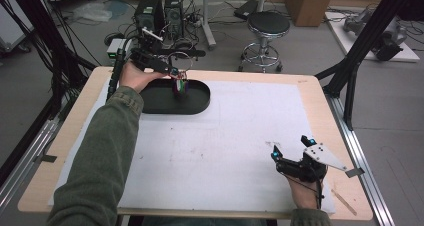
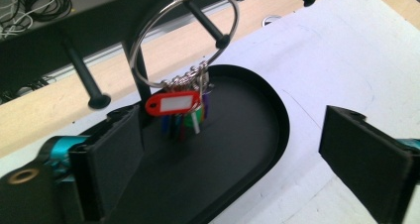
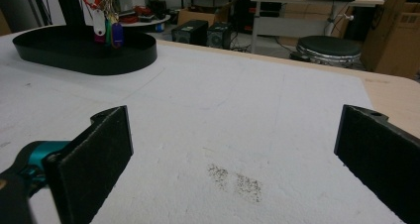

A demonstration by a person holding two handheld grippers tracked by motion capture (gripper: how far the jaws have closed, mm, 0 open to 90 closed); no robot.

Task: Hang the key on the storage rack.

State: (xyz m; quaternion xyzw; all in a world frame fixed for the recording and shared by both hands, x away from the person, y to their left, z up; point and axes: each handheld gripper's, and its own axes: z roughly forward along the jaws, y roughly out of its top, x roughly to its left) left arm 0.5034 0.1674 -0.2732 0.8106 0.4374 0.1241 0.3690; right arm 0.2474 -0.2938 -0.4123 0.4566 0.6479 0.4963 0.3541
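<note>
the key ring (image 2: 185, 38) with its bunch of coloured tags now hangs on one peg of a black rack (image 2: 140, 80) that stands in a black oval tray (image 2: 257, 135), toward the upper left of the high view. in the left gripper view the big metal loop sits over the peg in the upper middle of the frame, and the red tag (image 2: 173, 103) with the white label dangles below it, with blue, green and purple tags behind. the hanging looks done, judging by how the ring rests on the peg with nothing gripping it. what seems left is for the left hand to draw away from the rack, and perhaps to check that the ring sits well back on the peg rather than near its tip.

the left tool (image 2: 237, 149) stands wide open, its two black pads at the lower left and lower right of its own view, with the bunch in the gap beyond them but touched by neither pad. it holds nothing.

the right tool (image 1: 291, 148) rests low on the white mat (image 1: 240, 136) of the tabletop (image 1: 325, 91), at the lower right of the high view, well apart from the tray. its pads are spread wide too, with bare mat between them.
</note>
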